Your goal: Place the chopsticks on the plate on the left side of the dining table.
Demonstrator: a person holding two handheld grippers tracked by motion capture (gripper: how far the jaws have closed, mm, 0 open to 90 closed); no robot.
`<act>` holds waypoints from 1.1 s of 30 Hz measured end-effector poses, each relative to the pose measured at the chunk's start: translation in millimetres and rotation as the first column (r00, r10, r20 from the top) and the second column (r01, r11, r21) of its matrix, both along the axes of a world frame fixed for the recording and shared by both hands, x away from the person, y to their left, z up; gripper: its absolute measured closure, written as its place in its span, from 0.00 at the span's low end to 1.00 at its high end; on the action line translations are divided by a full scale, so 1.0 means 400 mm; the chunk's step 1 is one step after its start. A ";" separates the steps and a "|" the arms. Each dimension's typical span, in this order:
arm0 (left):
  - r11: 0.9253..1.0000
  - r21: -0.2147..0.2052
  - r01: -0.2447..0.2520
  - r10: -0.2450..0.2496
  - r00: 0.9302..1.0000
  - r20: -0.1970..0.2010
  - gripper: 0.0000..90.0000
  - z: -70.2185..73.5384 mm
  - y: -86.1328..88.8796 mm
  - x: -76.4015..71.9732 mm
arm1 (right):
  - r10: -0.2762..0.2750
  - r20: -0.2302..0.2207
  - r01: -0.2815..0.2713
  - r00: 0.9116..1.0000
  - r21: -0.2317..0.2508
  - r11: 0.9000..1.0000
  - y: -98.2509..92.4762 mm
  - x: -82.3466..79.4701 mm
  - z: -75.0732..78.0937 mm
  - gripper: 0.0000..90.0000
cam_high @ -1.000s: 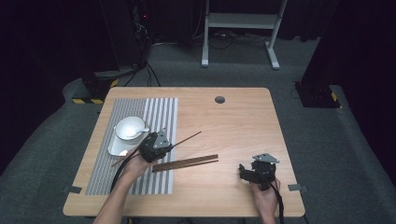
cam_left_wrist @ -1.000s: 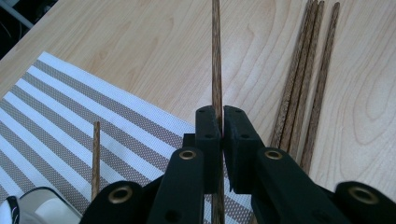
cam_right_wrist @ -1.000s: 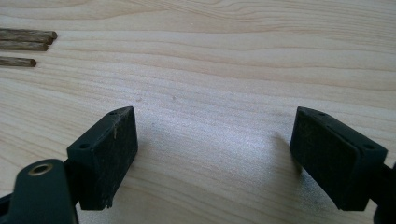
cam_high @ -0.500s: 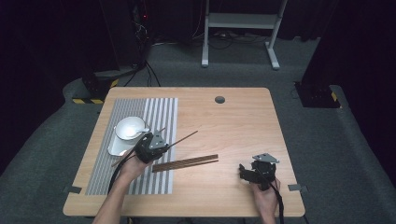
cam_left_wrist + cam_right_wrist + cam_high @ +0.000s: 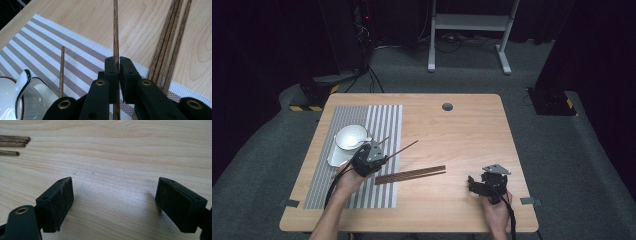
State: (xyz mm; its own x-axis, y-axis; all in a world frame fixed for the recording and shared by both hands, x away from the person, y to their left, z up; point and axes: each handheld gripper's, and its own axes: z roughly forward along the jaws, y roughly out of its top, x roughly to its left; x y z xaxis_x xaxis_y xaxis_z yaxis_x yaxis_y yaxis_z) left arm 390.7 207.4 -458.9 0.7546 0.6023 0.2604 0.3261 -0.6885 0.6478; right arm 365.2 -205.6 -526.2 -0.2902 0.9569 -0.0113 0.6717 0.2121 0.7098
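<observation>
My left gripper [image 5: 381, 157] [image 5: 117, 60] is shut on one brown wooden chopstick [image 5: 404, 148] [image 5: 115, 30], which sticks out ahead of the jaws over the striped placemat [image 5: 382, 117] [image 5: 40, 42]. A second single chopstick [image 5: 61, 70] lies on the mat beside the white bowl [image 5: 349, 137] [image 5: 37, 92]. A bundle of several chopsticks [image 5: 410, 175] [image 5: 170, 45] lies flat across the mat's edge and the wooden table. My right gripper [image 5: 473, 184] [image 5: 116, 190] stands open just above bare table, with the bundle's ends [image 5: 13, 143] at its far left.
A white spoon [image 5: 21, 81] rests in the bowl. The wooden table [image 5: 462, 135] has a round cable hole [image 5: 447, 106] near its far edge. Dark floor, a white frame and equipment lie beyond the table.
My left gripper has shifted a little to the left with the chopstick still in it. The right gripper has stayed in place.
</observation>
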 end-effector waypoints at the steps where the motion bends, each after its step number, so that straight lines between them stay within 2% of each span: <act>1: 1.000 0.001 -0.002 0.002 1.000 0.003 0.94 0.002 0.002 -0.001 | 0.000 0.000 0.000 1.000 0.000 1.000 0.000 0.000 0.000 0.16; 14: 0.999 0.026 -0.023 0.022 0.999 0.027 0.94 0.008 0.016 -0.009 | 0.000 0.000 0.000 1.000 0.000 1.000 0.000 0.000 0.000 0.16; 26: 0.999 0.005 -0.048 0.048 0.998 0.034 0.94 0.011 0.041 -0.015 | 0.000 0.000 0.000 1.000 0.000 1.000 0.000 0.000 0.000 0.16; 33: 0.998 0.010 -0.054 0.054 0.998 0.030 0.94 0.009 0.045 -0.014 | 0.000 0.000 0.000 1.000 0.000 1.000 0.000 0.000 0.000 0.16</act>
